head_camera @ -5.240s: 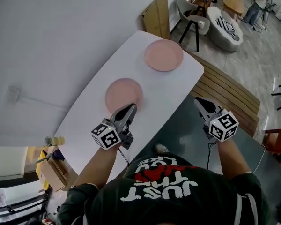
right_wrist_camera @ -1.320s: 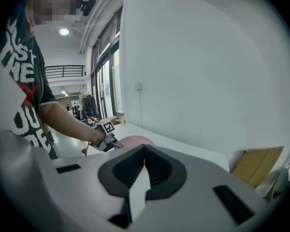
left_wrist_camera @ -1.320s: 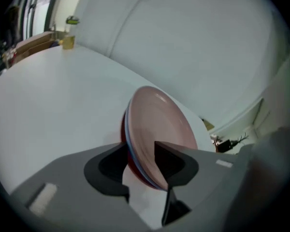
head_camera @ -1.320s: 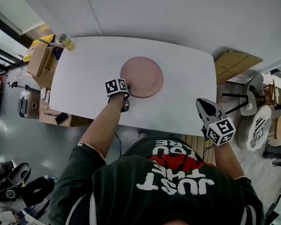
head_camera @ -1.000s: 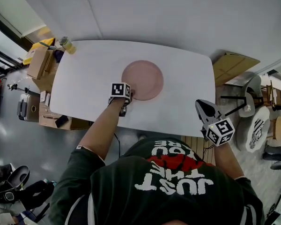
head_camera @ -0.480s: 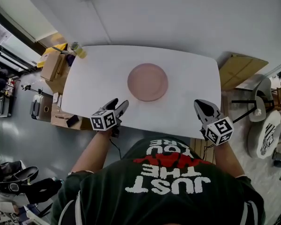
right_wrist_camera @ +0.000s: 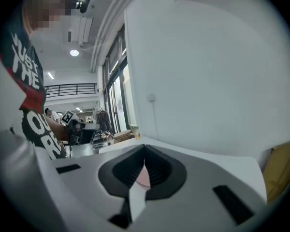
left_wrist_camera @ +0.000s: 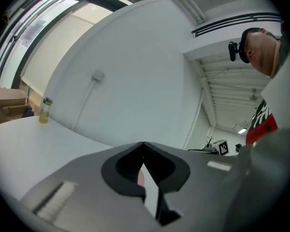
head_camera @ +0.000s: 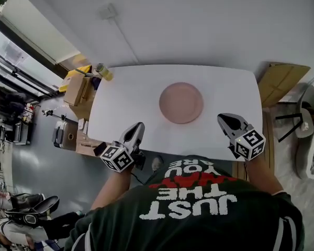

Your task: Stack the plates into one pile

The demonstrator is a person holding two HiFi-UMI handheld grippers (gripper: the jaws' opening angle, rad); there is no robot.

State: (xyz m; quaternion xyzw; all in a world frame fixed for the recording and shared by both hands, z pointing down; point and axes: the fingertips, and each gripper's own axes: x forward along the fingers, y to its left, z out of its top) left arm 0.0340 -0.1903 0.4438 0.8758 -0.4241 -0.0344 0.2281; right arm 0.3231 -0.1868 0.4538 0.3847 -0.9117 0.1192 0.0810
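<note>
White table [head_camera: 125, 93] at frame centre carries the pink plates [head_camera: 181, 102], apparently one pile, lying above and between left gripper [head_camera: 137, 128], jaws just closed on nothing, and right gripper [head_camera: 223, 119], likewise clamped empty, neither plainly nearer.

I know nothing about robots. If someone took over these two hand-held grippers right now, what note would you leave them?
Left gripper: jaws have just closed, with nothing between them; it is by the near edge of the table.
Right gripper: shut, empty, by the table's near right corner.
Plates: one pink pile mid-table; no loose plate in sight.
Done: stacking looks finished.
Left: probably nothing; maybe check the pile sits even.
</note>
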